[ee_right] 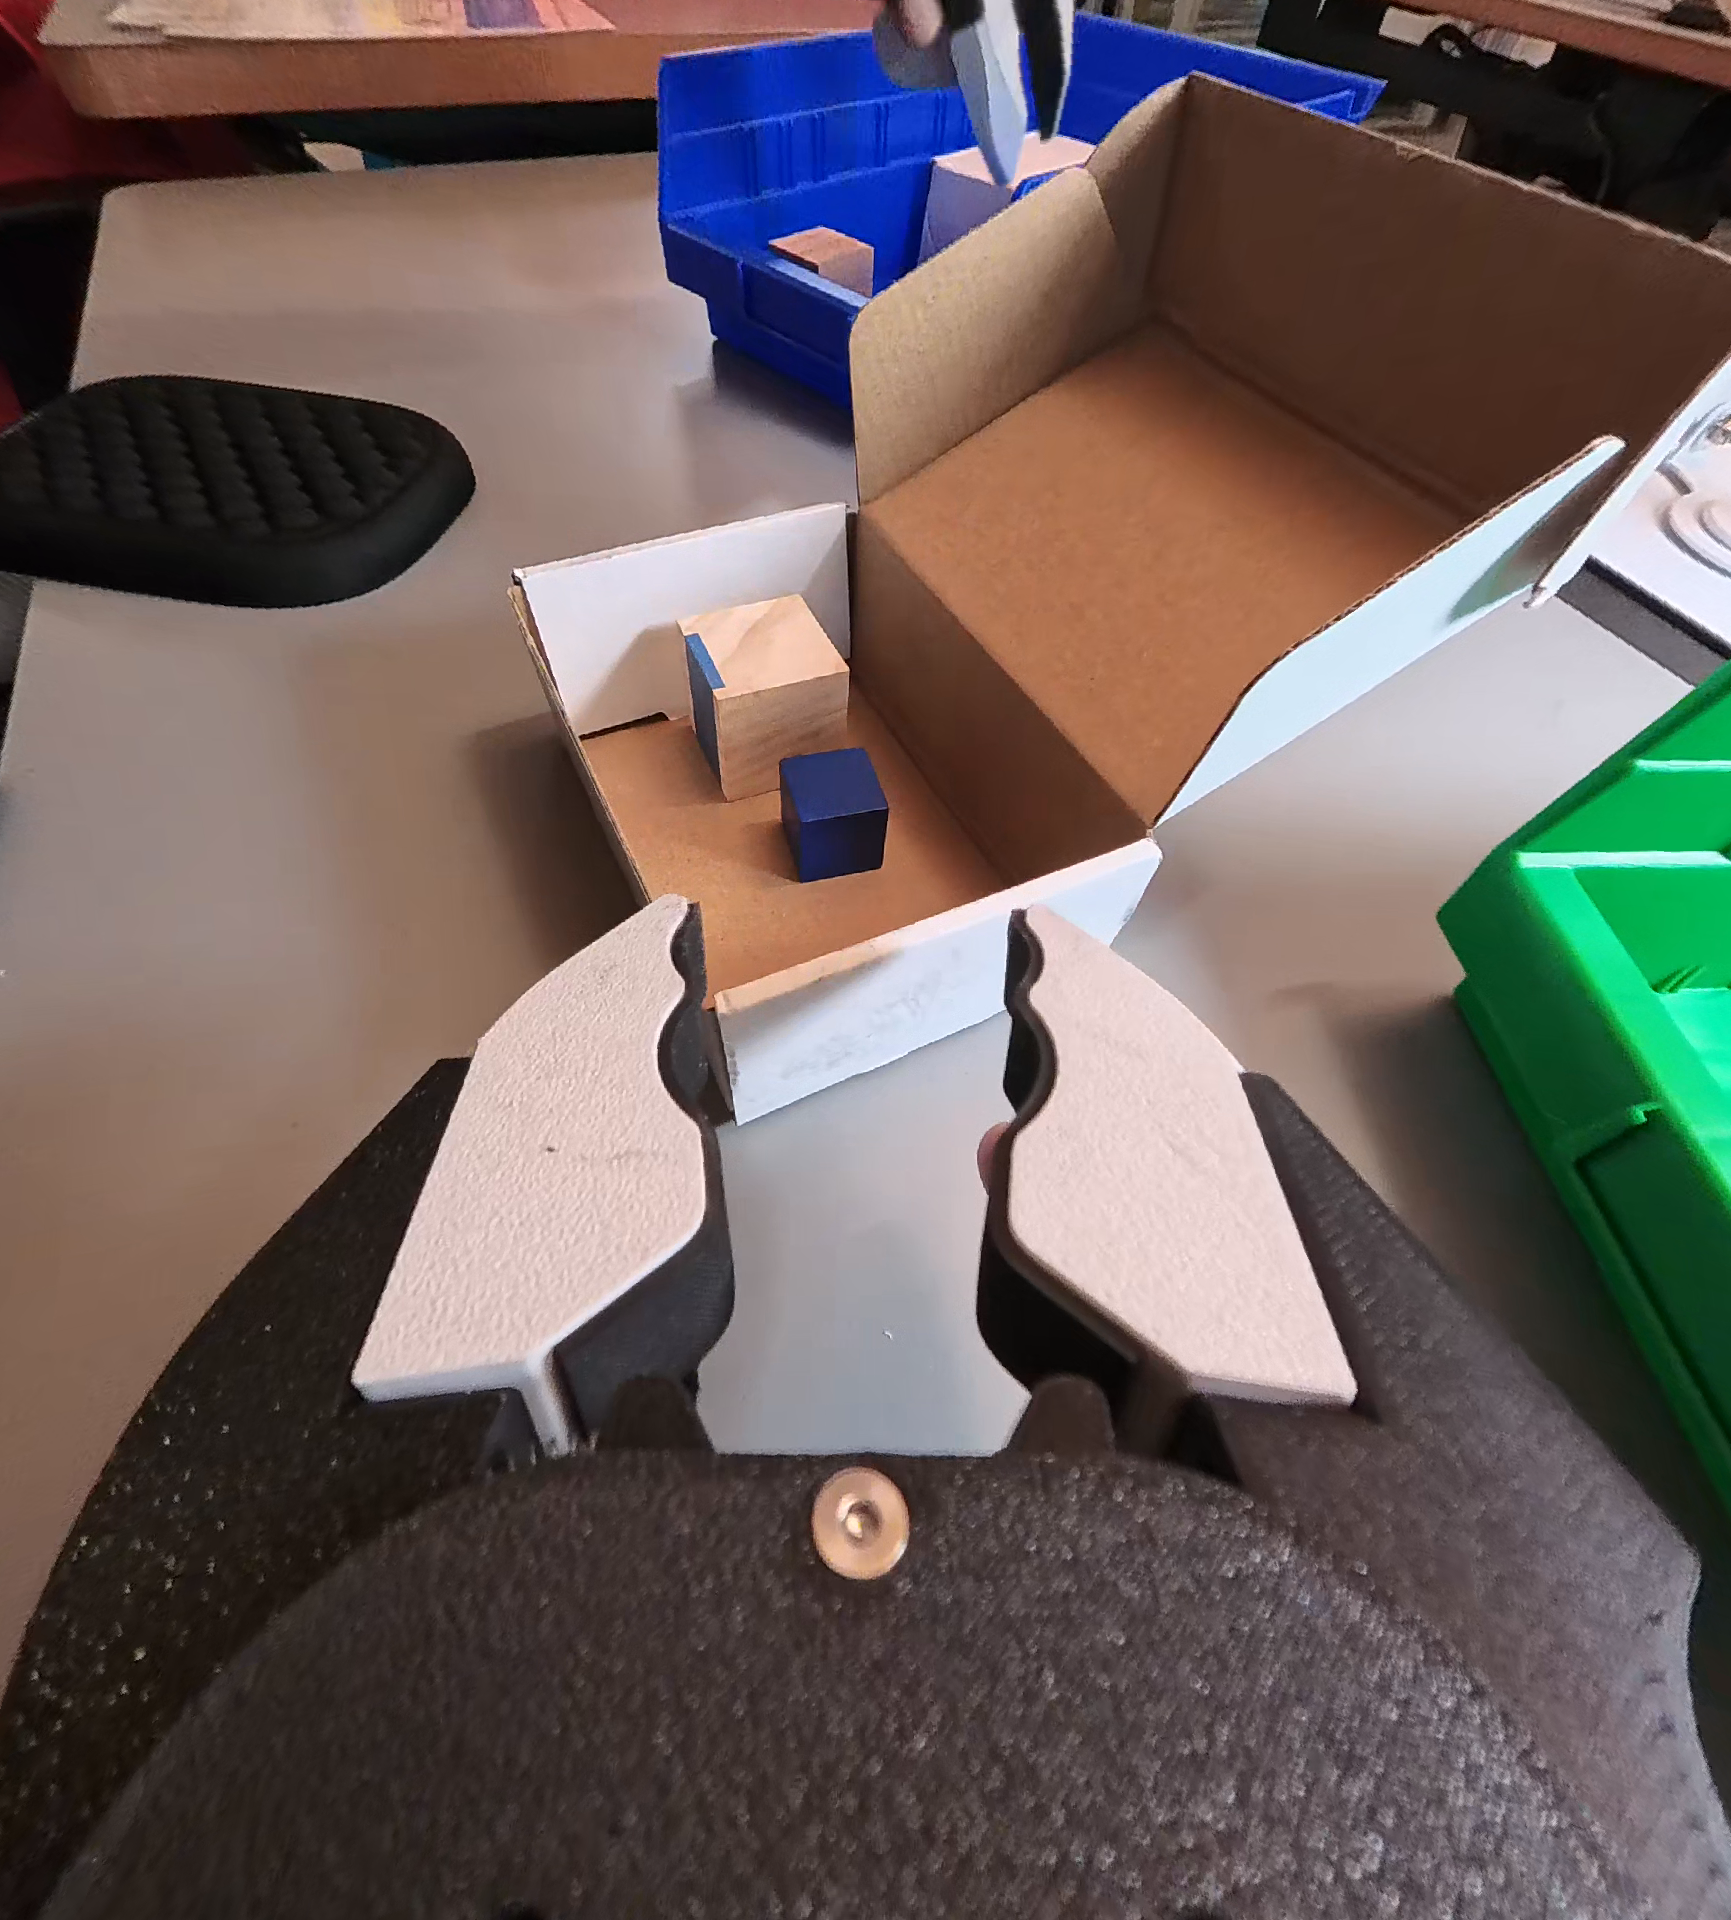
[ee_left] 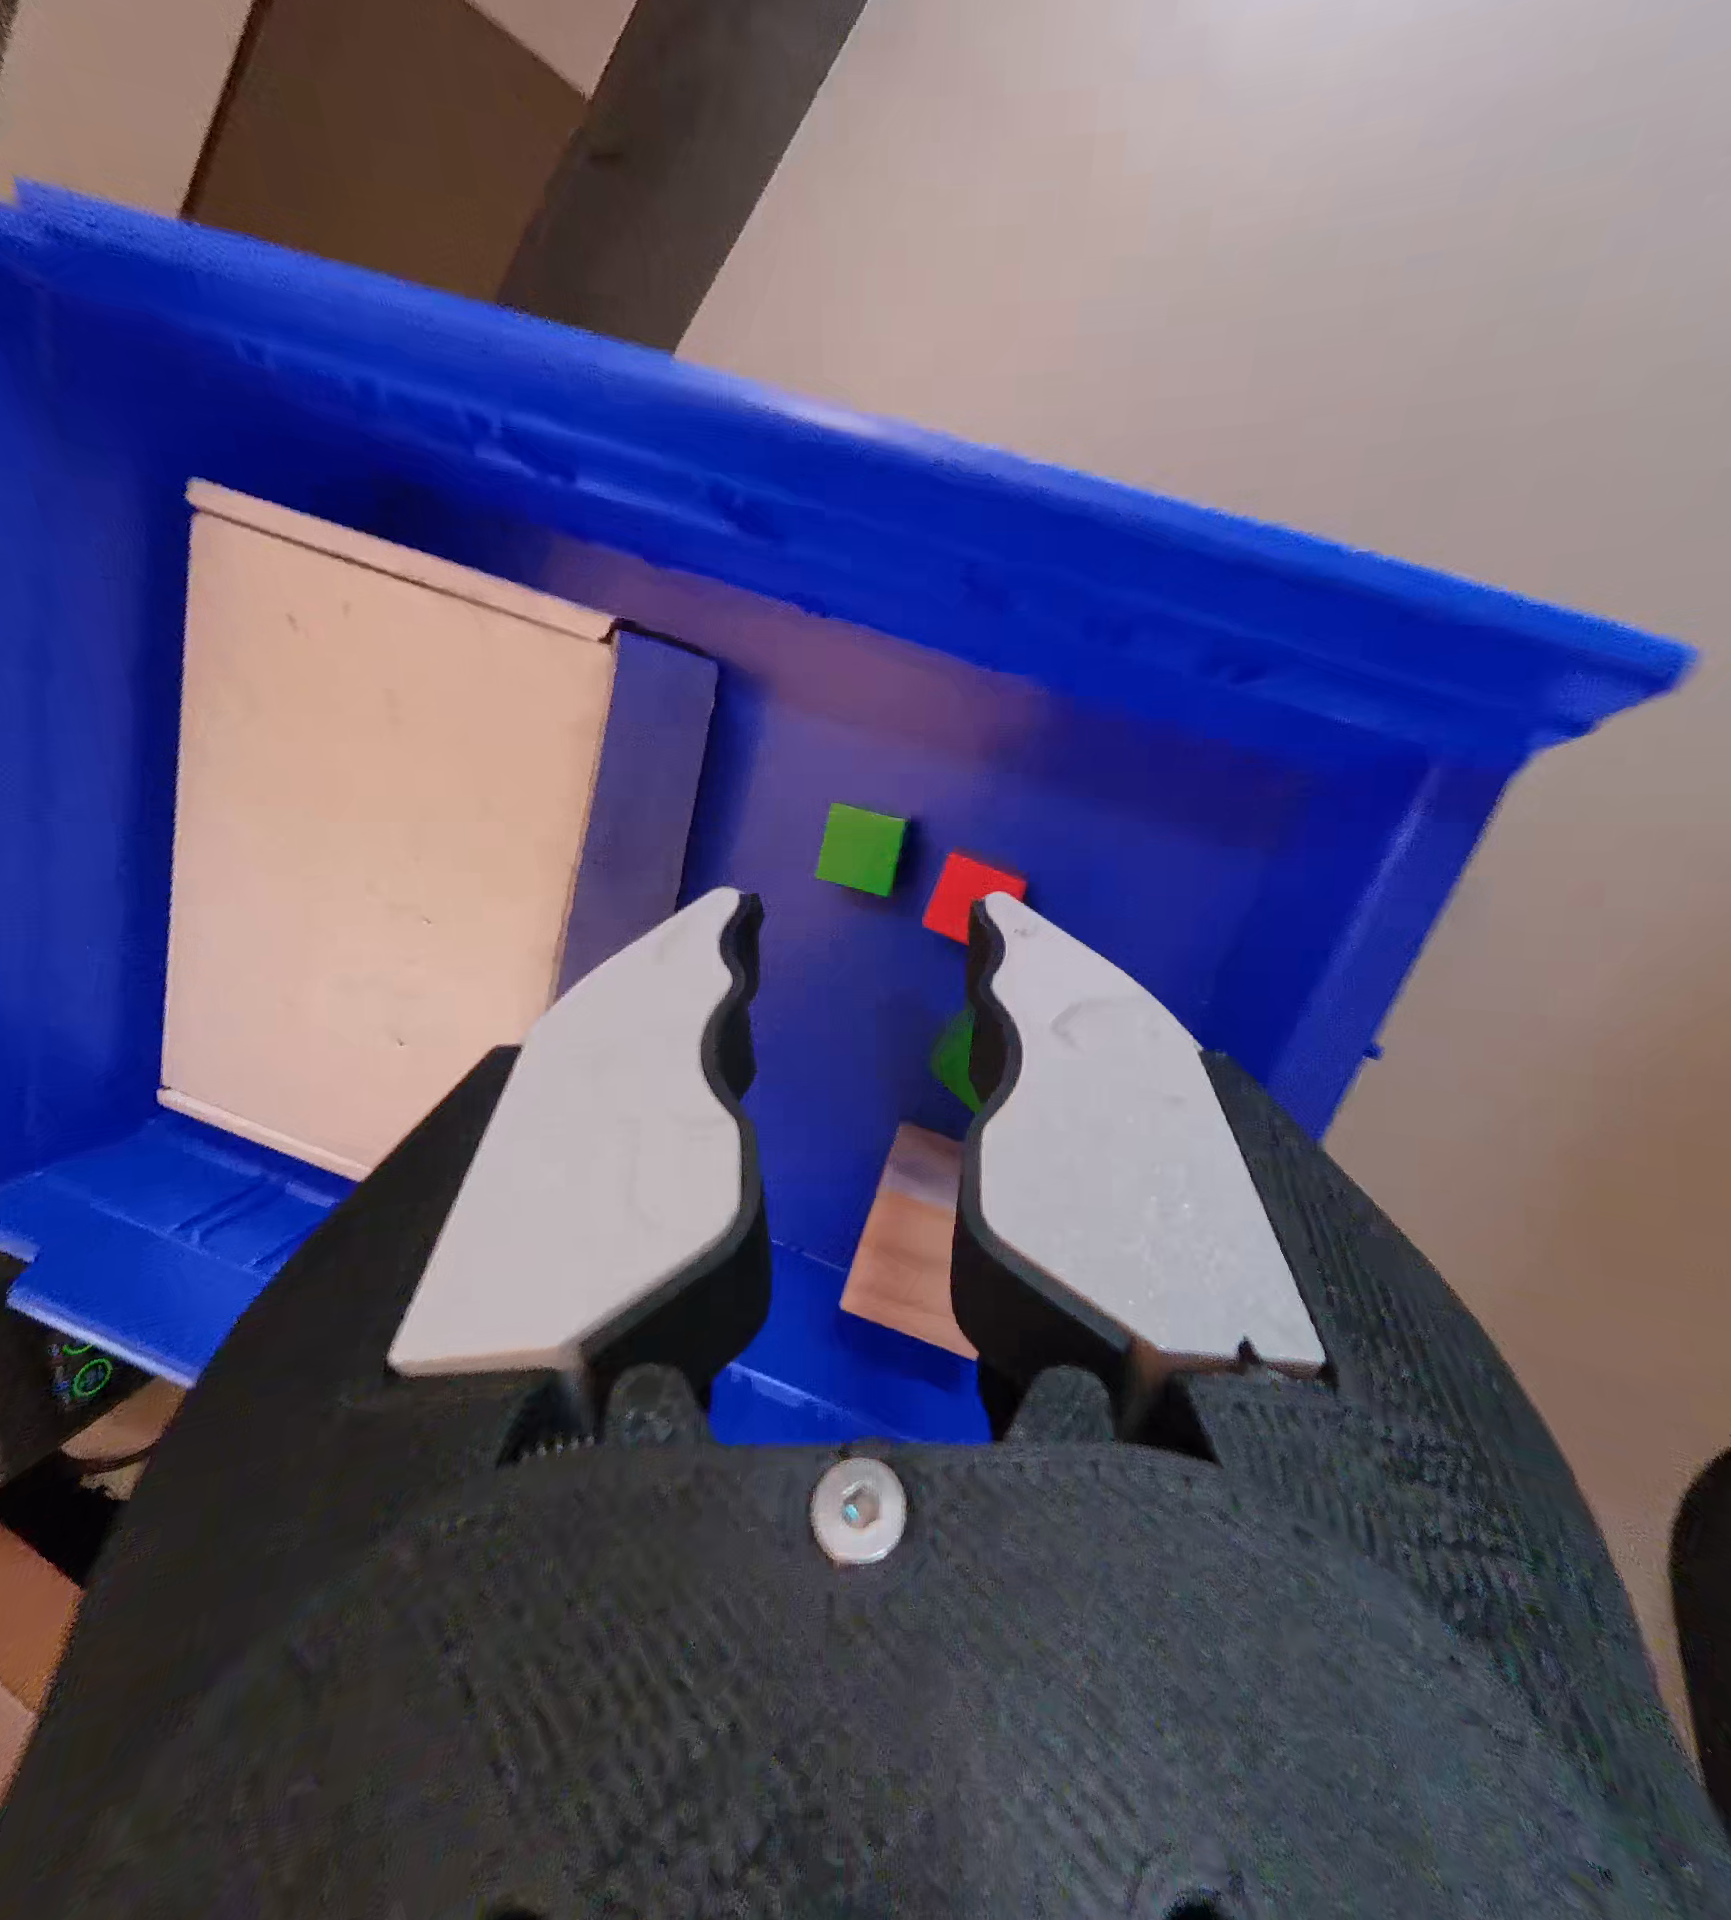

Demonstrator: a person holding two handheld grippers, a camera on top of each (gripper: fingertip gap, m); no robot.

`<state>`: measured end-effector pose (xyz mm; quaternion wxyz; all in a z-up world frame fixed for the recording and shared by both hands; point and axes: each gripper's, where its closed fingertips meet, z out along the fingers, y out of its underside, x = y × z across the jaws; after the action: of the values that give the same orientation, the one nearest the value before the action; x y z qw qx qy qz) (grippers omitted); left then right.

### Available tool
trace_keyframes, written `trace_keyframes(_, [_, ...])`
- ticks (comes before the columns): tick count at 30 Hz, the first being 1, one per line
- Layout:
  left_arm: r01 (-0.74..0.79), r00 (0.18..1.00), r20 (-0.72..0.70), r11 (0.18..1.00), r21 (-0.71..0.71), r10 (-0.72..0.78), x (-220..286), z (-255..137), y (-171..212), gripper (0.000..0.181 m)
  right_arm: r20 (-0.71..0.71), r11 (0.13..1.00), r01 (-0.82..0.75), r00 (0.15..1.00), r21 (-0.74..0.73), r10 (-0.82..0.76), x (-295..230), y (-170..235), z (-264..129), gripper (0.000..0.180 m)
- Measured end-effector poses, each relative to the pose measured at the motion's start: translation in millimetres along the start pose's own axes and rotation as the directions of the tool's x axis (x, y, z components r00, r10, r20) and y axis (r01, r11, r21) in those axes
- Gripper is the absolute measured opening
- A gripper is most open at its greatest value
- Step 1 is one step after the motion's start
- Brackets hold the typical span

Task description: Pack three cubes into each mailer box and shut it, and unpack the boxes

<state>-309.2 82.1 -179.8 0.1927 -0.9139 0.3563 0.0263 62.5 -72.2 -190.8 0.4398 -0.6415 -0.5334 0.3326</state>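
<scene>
An open white mailer box point(ee_right: 861, 1029) stands on the grey table with its lid point(ee_right: 1256, 436) upright. Inside are a pale wooden cube point(ee_right: 778, 696), with a blue face showing at its left, and a dark blue cube point(ee_right: 833, 810). My right gripper point(ee_right: 856, 925) is open and empty just before the box's near wall. My left gripper point(ee_left: 866, 914) is open and empty above the blue bin point(ee_left: 321, 416), over a green cube point(ee_left: 861, 847) and a red cube point(ee_left: 960, 894). It also shows far off in the right wrist view point(ee_right: 986, 94).
The blue bin point(ee_right: 767, 281) also holds a large pale block point(ee_left: 383, 831), a small wooden cube point(ee_left: 902, 1236) and a green piece point(ee_left: 952, 1060) half hidden by my finger. A green bin point(ee_right: 1671, 1039) stands at the right. A black pad point(ee_right: 196, 488) lies at the left. There is about 40 cm between the tips of the two grippers.
</scene>
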Motion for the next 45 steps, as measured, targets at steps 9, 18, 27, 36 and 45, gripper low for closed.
trace_keyframes(9, [0.03, 0.998, -0.052, 0.998, -0.052, -0.033, -13, 44, 15, 0.038, 0.003, 1.0, -0.024, 1.0, 0.003, 0.024, 2, 0, 0, 0.055])
trace_keyframes(18, [0.017, 0.996, -0.084, 0.997, -0.074, -0.023, -11, 59, 16, 0.036, 0.008, 0.999, -0.035, 0.999, 0.001, 0.035, 3, 1, 1, 0.055])
trace_keyframes(27, [0.008, 0.997, -0.082, 0.995, -0.095, -0.016, -11, 68, 19, 0.03, 0.009, 0.999, -0.041, 0.999, -0.001, 0.041, 3, 2, 1, 0.055])
trace_keyframes(36, [0.012, 0.998, -0.067, 0.995, -0.098, -0.019, -14, 61, 20, 0.021, 0.008, 0.999, -0.042, 0.999, -0.003, 0.042, 4, 2, 1, 0.055])
trace_keyframes(45, [-0.109, 0.994, -0.007, 0.992, -0.062, 0.109, 8, -5, -12, 0.02, 0.007, 0.999, -0.031, 0.999, -0.011, 0.031, 3, 3, 2, 0.055])
